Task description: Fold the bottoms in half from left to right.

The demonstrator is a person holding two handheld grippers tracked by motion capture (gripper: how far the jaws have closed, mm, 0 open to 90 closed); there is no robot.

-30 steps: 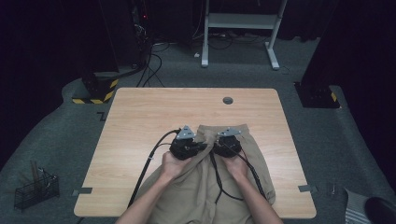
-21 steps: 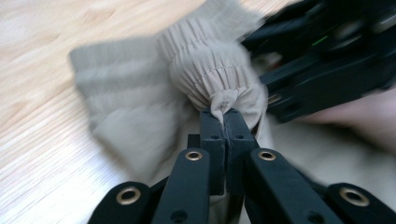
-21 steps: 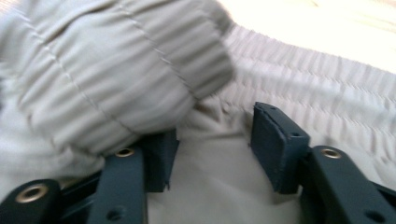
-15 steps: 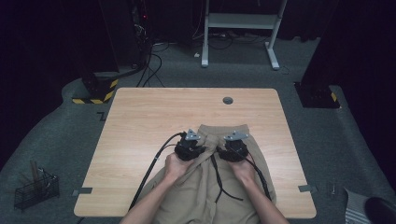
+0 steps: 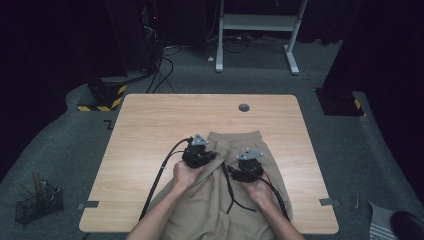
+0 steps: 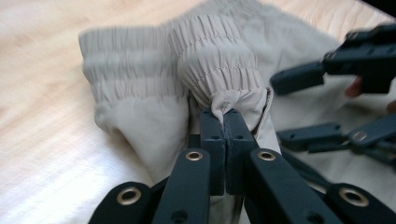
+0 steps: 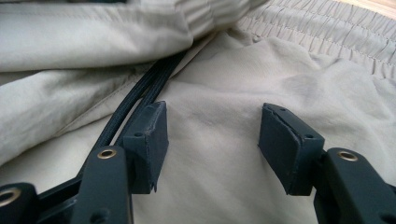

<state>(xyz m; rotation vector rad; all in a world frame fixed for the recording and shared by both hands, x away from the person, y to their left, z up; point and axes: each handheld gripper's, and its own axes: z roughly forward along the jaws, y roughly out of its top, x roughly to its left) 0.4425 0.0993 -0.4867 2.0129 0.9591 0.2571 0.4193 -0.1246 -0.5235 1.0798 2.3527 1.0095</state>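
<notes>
Beige trousers (image 5: 235, 190) laid on bench (image 5: 150, 125) at its near edge, waistband away from person, left claw (image 6: 225, 122) clamped on bunched waistband fabric, right claw (image 7: 212, 140) just opened, jaws apart over flat cloth, nothing pinched, cable (image 7: 140, 100) alongside.

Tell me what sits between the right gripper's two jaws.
In the right gripper view, the right gripper has just been opening; between its jaws lies only flat fabric of the beige trousers, not pinched. A black cable runs past the left jaw.

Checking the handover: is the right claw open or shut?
Open. The right claw has just been opening; its pads stand apart over the beige trousers, nothing pinched between them.
</notes>
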